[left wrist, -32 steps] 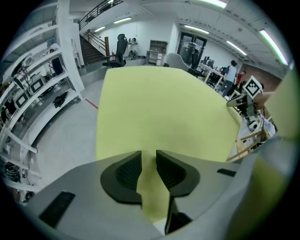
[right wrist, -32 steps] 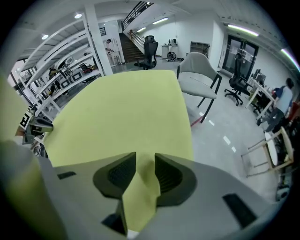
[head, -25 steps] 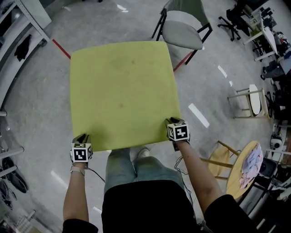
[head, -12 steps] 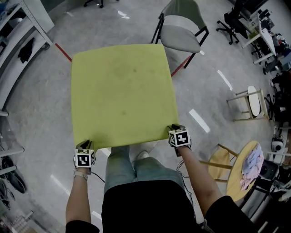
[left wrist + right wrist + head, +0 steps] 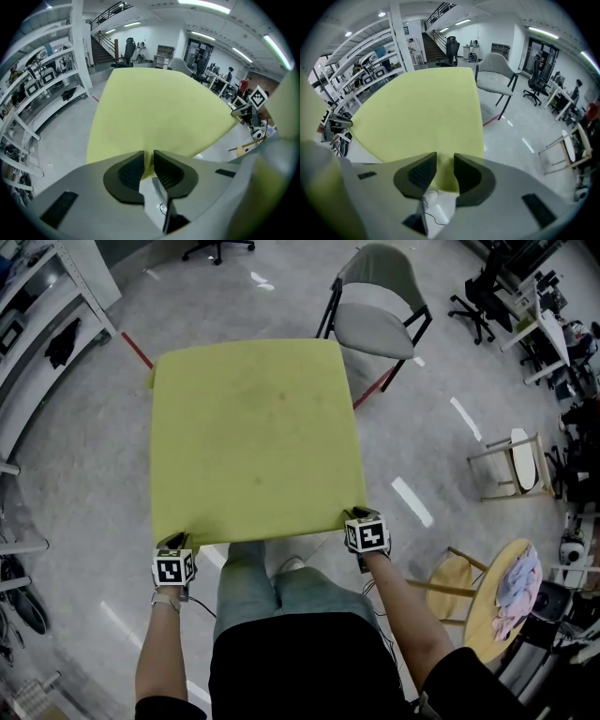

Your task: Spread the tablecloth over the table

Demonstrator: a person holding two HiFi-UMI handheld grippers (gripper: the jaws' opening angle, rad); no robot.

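A yellow-green tablecloth (image 5: 253, 437) lies flat over a square table and hides its top. My left gripper (image 5: 172, 542) is at the cloth's near left corner. Its jaws have just been closing, and the corner is pinched between the pads in the left gripper view, tablecloth (image 5: 159, 112), left gripper (image 5: 148, 161). My right gripper (image 5: 359, 517) holds the near right corner. In the right gripper view the tablecloth (image 5: 422, 108) narrows to a strip that runs down between the jaws of the right gripper (image 5: 444, 166). The near edge stretches between the two grippers.
A grey chair (image 5: 375, 306) stands at the table's far right corner. White shelving (image 5: 37, 324) lines the left side. A wooden stool (image 5: 516, 451) and a round wooden table (image 5: 502, 596) with cloth on it are at the right. The person's legs (image 5: 272, 582) are against the near edge.
Both grippers have drawn back toward the person with the cloth's near corners in them. The near edge has come with them.
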